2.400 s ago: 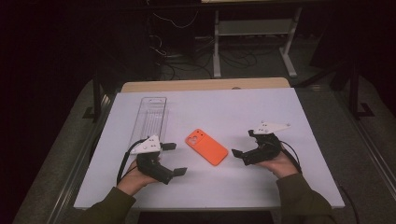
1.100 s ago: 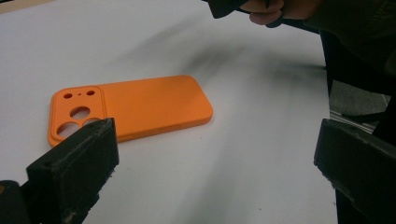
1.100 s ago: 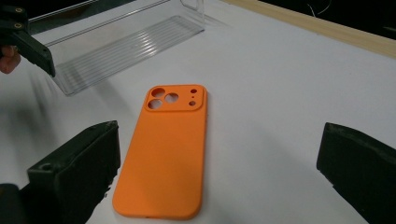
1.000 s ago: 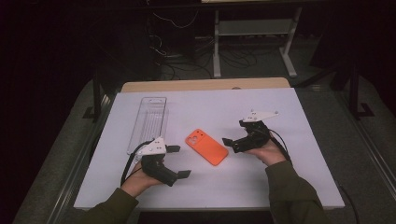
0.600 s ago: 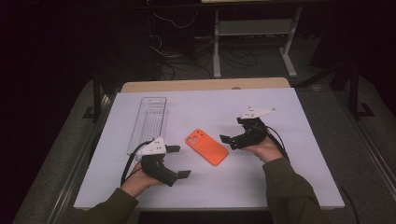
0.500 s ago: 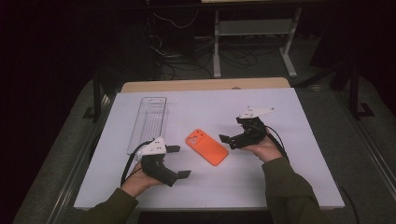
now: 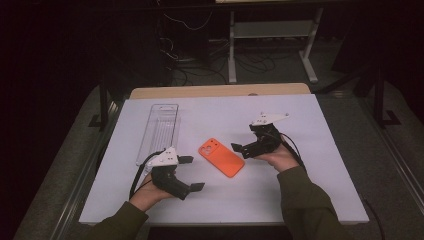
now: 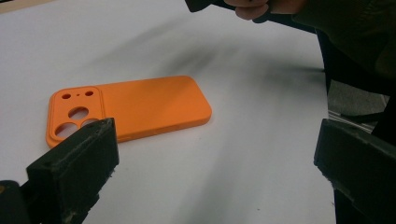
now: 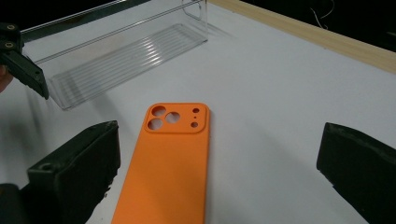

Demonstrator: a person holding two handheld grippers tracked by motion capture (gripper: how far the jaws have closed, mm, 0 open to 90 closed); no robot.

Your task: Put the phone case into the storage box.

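An orange phone case (image 7: 221, 157) lies flat, camera cut-outs facing up, in the middle of the white table top (image 7: 310, 190). My left gripper (image 7: 192, 173) stands open to the case's near left, its jaws pointing right. In the left gripper view the case (image 8: 135, 105) lies ahead of the wide-apart jaws of the left gripper (image 8: 217, 177). My right gripper (image 7: 244, 137) is open just right of the case, jaws pointing left at it. The case (image 9: 168, 154) lies between and ahead of the right gripper (image 9: 217, 172) jaws, untouched.
A clear ribbed plastic tray (image 7: 160, 127) lies at the far left of the table, also seen as the tray (image 9: 126, 56) beyond the case. A wooden strip (image 7: 220, 91) runs along the far edge. Dark floor, cables and a table frame lie beyond.
My right gripper has moved left and slightly away from the near edge, closing in on the phone case. The left gripper shifted a little right early, then stayed still. The case has not moved.
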